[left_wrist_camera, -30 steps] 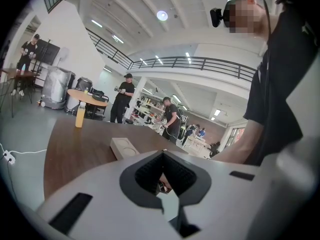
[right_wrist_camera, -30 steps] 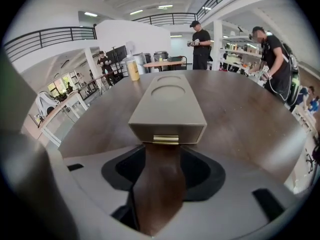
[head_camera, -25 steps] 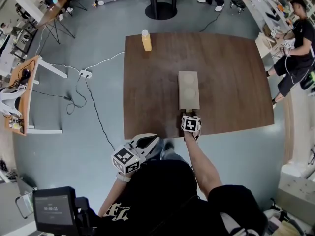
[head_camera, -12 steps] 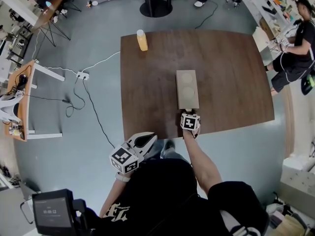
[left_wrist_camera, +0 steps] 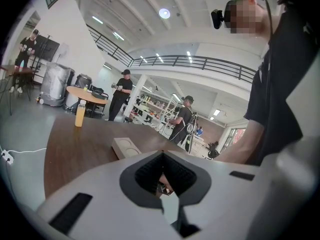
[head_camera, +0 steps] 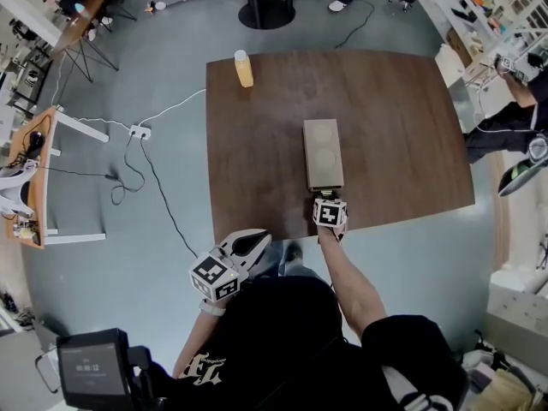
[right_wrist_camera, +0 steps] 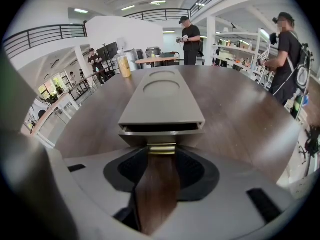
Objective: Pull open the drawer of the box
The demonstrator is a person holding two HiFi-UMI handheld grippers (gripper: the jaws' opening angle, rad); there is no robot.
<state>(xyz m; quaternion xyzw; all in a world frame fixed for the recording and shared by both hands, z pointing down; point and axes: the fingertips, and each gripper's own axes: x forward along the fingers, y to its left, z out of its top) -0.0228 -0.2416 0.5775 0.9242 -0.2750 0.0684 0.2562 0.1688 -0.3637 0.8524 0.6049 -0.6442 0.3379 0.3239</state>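
1. A long, flat grey box (head_camera: 324, 152) with two round hollows in its top lies on the brown wooden counter (head_camera: 394, 127). Its short front end is near the counter's near edge.
2. The grey drawer (right_wrist_camera: 161, 137) sits in this front end. A narrow dark slit shows between the drawer front and the top plate of the box.
3. The right hand-held gripper (right_wrist_camera: 161, 158) points down at the drawer front. Its jaws have just been closing, and they now grip the small brass handle (right_wrist_camera: 161, 149) of the drawer, one pad at each end.
4. The left hand-held gripper (head_camera: 257, 242) is off the counter's near left corner, over the grey floor (head_camera: 171, 41), well apart from the box. Its jaws are together and hold nothing.
5. A clear bottle of orange liquid (head_camera: 244, 68) stands upright near the counter's far left corner.
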